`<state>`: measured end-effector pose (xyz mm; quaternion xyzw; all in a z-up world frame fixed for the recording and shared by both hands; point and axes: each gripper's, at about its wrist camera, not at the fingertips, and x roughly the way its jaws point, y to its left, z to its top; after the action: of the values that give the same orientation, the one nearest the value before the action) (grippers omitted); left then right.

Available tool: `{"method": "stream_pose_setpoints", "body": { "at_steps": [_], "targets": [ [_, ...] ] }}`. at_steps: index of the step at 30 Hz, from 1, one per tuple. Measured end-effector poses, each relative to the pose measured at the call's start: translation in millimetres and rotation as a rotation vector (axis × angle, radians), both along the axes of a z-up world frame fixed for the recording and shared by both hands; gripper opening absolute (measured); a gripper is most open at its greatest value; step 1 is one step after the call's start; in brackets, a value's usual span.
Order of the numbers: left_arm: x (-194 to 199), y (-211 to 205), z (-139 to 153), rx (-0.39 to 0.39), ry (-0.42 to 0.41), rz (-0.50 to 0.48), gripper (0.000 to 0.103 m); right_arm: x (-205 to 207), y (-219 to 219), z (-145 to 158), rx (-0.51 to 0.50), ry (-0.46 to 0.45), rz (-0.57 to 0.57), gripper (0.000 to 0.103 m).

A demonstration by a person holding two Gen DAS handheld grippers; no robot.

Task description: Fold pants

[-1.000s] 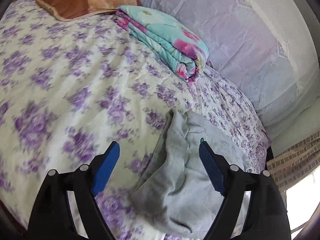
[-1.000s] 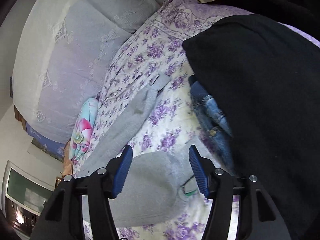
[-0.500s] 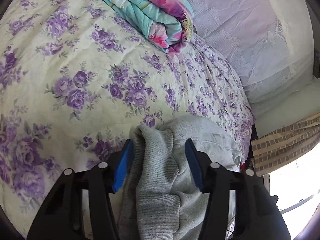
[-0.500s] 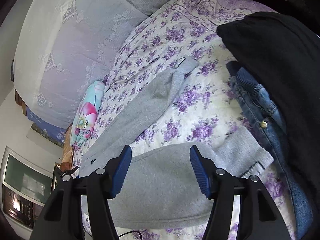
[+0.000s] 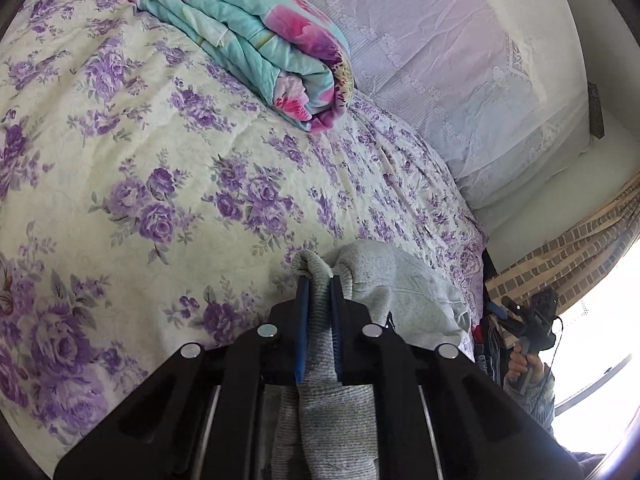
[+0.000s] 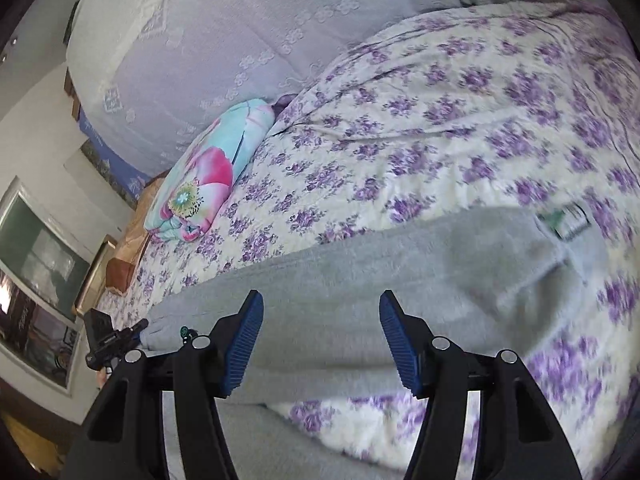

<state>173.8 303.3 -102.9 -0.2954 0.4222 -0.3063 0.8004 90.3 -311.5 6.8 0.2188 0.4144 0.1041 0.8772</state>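
L gripper [image 5: 319,292]: clenched on a bunched ribbed end of the grey pants [image 5: 394,280], fabric pinched betw the blue pads, roll of knit poking out past the tips. Which end (cuff or waistband) can't tell from this view

R gripper [image 6: 320,320]: released, jaws wide, nothing betw them; hovers just above the grey pants [image 6: 360,280], whether pads touch cloth can't tell (frame blurred)

Pants lie on the bed [image 6: 460,120], floral purple sheet. In R wrist view long axis runs crosswise to the R gripper, lower-left to upper-right; a small label [image 6: 568,222] sits at the far right end. Far left end meets the L gripper, seen small at the frame edge

Key relation: cloth directly under/ahead of R gripper, jaws straddle the leg across its width. L end already secured, so R is the free one & nearer the unheld stretch. Judgement: next step prob R closing on cloth, then carry one end over the other along the long axis

Risk: fleece thick, may grab one layer only

Further back: folded teal floral quilt [image 5: 256,40] near lace-covered headboard [image 5: 460,60], well apart from pants
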Motion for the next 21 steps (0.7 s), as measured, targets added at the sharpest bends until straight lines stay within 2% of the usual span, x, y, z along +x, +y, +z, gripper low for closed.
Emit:
{"method": "stream_pose_setpoints", "body": {
  "at_steps": [4,6,8,17,21],
  "targets": [
    [3,1,-4,-0.005,0.01,-0.004,0.009,61,16,-16,-0.157,0.005,0.186,0.061],
    [5,1,-7,-0.004,0.017,-0.004,0.009,81,23,-25,-0.246,-0.023,0.281,0.061],
    [6,1,-10,-0.004,0.026,-0.003,0.009,96,26,-35,-0.284,-0.045,0.363,0.061],
    [13,1,-16,-0.011,0.049,-0.01,0.009,137,44,-75,-0.398,0.021,0.583,0.06],
    [15,1,-19,-0.013,0.062,-0.01,0.01,142,53,-88,-0.461,0.05,0.635,0.06]
  ]
}}
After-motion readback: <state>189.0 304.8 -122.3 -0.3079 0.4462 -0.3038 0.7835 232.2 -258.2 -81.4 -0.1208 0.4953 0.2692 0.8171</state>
